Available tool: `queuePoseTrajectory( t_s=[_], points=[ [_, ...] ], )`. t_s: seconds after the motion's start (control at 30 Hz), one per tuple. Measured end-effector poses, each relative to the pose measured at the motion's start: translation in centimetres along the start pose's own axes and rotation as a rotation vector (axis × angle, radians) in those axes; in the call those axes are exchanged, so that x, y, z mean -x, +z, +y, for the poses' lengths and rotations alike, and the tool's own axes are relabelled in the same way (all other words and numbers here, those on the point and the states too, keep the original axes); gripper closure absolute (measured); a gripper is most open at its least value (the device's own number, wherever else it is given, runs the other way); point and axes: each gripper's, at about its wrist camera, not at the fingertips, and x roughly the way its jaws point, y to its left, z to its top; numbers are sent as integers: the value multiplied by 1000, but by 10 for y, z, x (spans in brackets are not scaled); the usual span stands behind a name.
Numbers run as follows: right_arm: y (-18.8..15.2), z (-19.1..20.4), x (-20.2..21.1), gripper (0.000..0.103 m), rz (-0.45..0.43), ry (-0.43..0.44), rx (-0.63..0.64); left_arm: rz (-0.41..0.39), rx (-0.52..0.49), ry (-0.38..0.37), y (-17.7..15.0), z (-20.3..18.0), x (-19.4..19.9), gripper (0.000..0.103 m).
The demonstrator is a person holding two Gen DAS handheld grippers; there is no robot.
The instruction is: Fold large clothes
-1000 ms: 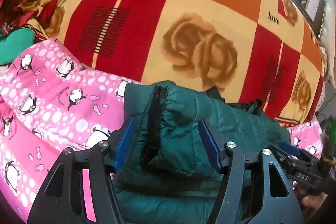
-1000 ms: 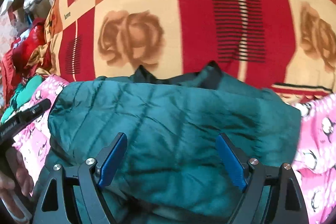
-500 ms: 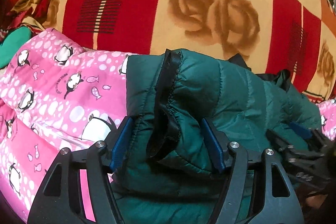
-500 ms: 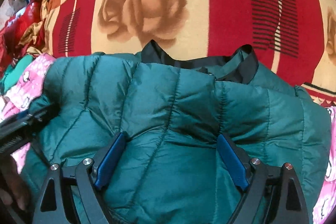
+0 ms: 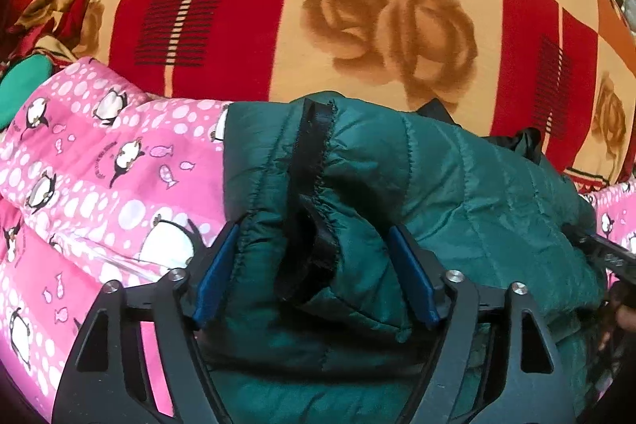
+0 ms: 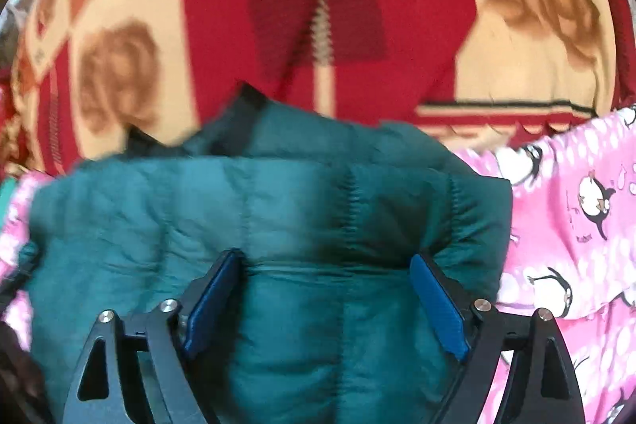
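From the left wrist view I see the left gripper at the lower centre of the frame, its blue pads set wide apart with a bunched fold of the green quilted jacket between them. The fabric fills the gap and presses against both pads, but I cannot tell whether the tongs are clamping it or merely straddling it. A black zipper edge runs down the jacket from the centre of the frame into the gap.

The jacket lies across the middle and lower right of this view, resting on a pink penguin-print quilt that fills the left side. Behind both, a red, cream and orange rose-patterned blanket takes up the upper half. A green item sits at the left edge, only partly shown. At the right edge I see part of the right gripper, dark and cut off.

The right wrist view is blurred. The right gripper sits at the lower centre, pads wide, with the jacket bulging up between them; again I cannot tell if it is gripped. The jacket's dark collar points toward the upper centre against the blanket. The pink quilt occupies the right side.
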Motion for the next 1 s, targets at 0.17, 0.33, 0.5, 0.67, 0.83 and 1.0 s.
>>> queuePoseTrajectory(
  t_s=[0.17, 0.33, 0.5, 0.67, 0.83, 1.0],
  points=[
    [0, 7, 1, 15, -14, -26, 6, -10, -40, 37, -3, -7, -3, 21],
    [-10, 33, 48, 16, -92, -7, 48, 0, -24, 24, -2, -4, -5, 21],
    [-31, 75, 65, 16, -72, 39, 139, -1, -23, 23, -2, -4, -5, 21],
    [-53, 86, 37, 16, -19, 1, 155, -3, -25, 27, -2, -4, -4, 19],
    [-52, 82, 30, 16, -8, 8, 137, -5, -31, 34, -2, -5, -4, 18],
    [-49, 58, 59, 16, -68, 56, 90, -1, -25, 30, -2, -4, -5, 18]
  ],
)
